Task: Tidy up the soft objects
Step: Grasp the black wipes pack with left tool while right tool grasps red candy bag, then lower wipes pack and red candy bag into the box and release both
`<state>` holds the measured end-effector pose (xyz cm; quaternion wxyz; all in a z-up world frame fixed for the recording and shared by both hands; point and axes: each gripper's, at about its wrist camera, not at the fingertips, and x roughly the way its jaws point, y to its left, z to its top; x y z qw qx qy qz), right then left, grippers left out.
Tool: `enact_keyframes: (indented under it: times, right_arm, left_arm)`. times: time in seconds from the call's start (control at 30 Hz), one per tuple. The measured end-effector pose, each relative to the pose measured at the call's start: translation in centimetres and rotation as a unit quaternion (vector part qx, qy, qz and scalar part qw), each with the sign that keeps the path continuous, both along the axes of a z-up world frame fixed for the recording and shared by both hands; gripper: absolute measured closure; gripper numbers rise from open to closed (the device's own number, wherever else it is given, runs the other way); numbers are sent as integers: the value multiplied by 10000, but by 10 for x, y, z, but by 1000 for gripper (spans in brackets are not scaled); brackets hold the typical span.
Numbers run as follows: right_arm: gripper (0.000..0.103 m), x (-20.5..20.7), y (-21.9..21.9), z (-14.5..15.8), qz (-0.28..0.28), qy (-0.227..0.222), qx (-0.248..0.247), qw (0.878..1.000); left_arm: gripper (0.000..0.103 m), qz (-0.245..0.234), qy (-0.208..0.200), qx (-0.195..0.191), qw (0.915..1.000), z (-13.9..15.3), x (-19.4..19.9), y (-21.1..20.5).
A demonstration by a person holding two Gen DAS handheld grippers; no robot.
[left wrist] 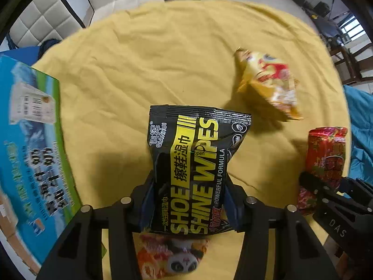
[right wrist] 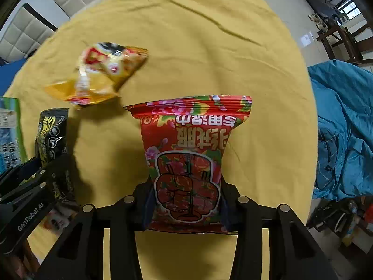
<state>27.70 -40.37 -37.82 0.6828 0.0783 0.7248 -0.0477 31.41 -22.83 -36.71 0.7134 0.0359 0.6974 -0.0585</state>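
My left gripper (left wrist: 188,200) is shut on a black and yellow shoe shine wipes pack (left wrist: 193,163) and holds it above the yellow cloth (left wrist: 151,58). My right gripper (right wrist: 186,205) is shut on a red floral wipes pack (right wrist: 188,154), also held above the cloth. Each pack shows in the other view: the red pack (left wrist: 326,156) at the right, the black pack (right wrist: 52,135) at the left. A yellow snack bag (left wrist: 270,81) lies on the cloth ahead; it also shows in the right wrist view (right wrist: 102,72). A panda-printed packet (left wrist: 172,254) lies under the left gripper.
A blue and green printed carton (left wrist: 35,151) stands at the left edge of the table, also seen in the right wrist view (right wrist: 9,128). A blue quilt (right wrist: 345,128) lies off the right side. Padded white chairs (left wrist: 46,21) stand behind the table.
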Motion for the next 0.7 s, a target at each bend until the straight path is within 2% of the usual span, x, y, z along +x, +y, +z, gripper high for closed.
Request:
enact_keyframes:
  times: [0.3, 0.5, 0.63, 0.7]
  right_arm:
    - [57, -30, 34, 79, 74, -629, 350, 9974]
    - [57, -51, 84, 140, 242, -1002, 679, 9924]
    - [57, -69, 129, 167, 429, -1154, 911, 9882]
    - [57, -74, 154, 177, 534, -1201, 1047, 9858]
  left_arm:
    - [55, 55, -841, -558, 9949, 98, -42, 29]
    - [55, 197, -1337, -877, 9869, 163, -65, 87]
    - [55, 361, -1595, -953, 9819, 203, -80, 135]
    - [55, 456, -1675, -934, 9804, 213, -86, 159]
